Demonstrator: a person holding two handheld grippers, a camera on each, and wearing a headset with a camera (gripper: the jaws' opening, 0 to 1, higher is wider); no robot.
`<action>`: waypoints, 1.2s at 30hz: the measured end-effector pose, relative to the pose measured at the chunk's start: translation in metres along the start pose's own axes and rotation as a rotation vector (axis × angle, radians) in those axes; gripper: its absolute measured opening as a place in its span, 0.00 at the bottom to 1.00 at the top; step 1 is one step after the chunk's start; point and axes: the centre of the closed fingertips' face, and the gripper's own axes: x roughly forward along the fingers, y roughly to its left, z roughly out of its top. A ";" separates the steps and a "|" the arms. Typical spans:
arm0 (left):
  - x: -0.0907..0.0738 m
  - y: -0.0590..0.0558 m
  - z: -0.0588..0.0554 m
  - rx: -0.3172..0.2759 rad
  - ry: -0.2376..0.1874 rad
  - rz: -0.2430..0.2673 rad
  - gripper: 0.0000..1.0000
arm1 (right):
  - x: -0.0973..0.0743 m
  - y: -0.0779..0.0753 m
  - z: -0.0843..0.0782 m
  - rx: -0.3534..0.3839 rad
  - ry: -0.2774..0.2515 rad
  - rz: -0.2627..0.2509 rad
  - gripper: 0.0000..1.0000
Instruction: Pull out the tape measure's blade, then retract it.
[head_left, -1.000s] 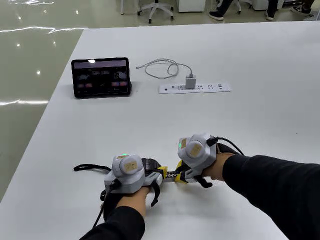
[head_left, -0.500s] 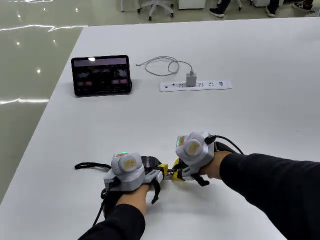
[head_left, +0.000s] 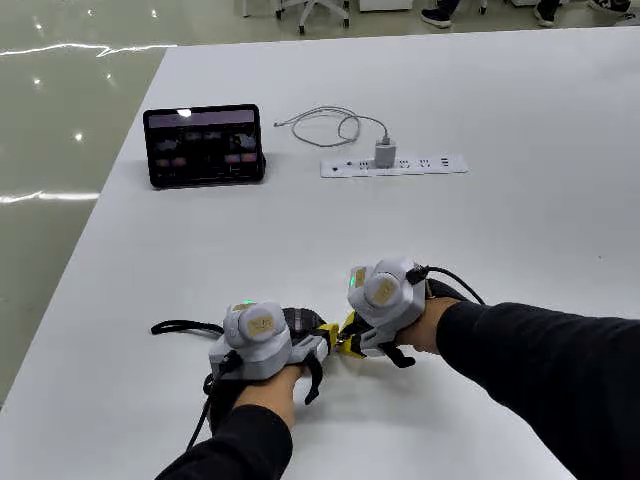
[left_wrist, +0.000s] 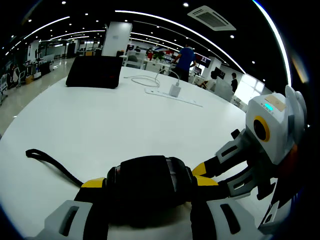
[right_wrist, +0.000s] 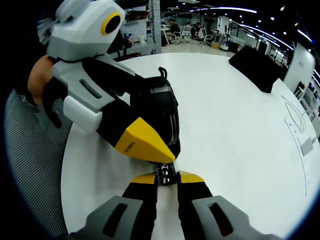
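In the head view, the left gripper (head_left: 314, 342) is seen clenched around the tape measure (head_left: 298, 321). It is a round black case, and it is held low on the smooth white surface (head_left: 480, 230). The right gripper (head_left: 347, 344) is placed just beside the left gripper, tip to tip. A thin black strap (head_left: 182, 327) is laid out on the far side of the left gripper, away from the right one. Well ahead of both grippers, a flat dark tablet (head_left: 205, 146) and a long white power strip (head_left: 395, 165) can be seen.

In the left gripper view, the case is squeezed between the two yellow pads (left_wrist: 94, 183). The case looks like bumpy black rubber with a soft shine. The right gripper, made of hard grey and white plastic, is seen close by on the right.

In the right gripper view, the blade (right_wrist: 164, 174) is pinched tight between the yellow gripper tips. It is a thin, flat strip with tiny marks printed on it. The case is found just ahead of these tips, almost touching them.

Only a very short bit of blade is out. So the blade is judged to be either at the very start of the pull or almost all the way back in. Which one it is cannot be told.
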 end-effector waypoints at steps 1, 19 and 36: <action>0.000 0.000 0.000 -0.001 0.001 -0.001 0.62 | -0.001 0.000 0.000 -0.001 -0.004 0.000 0.11; 0.000 0.000 0.001 0.011 0.005 -0.019 0.62 | 0.000 0.005 0.002 -0.005 -0.049 -0.008 0.12; -0.008 0.004 0.014 0.168 0.006 -0.129 0.95 | -0.034 -0.001 -0.008 0.041 -0.084 -0.053 0.32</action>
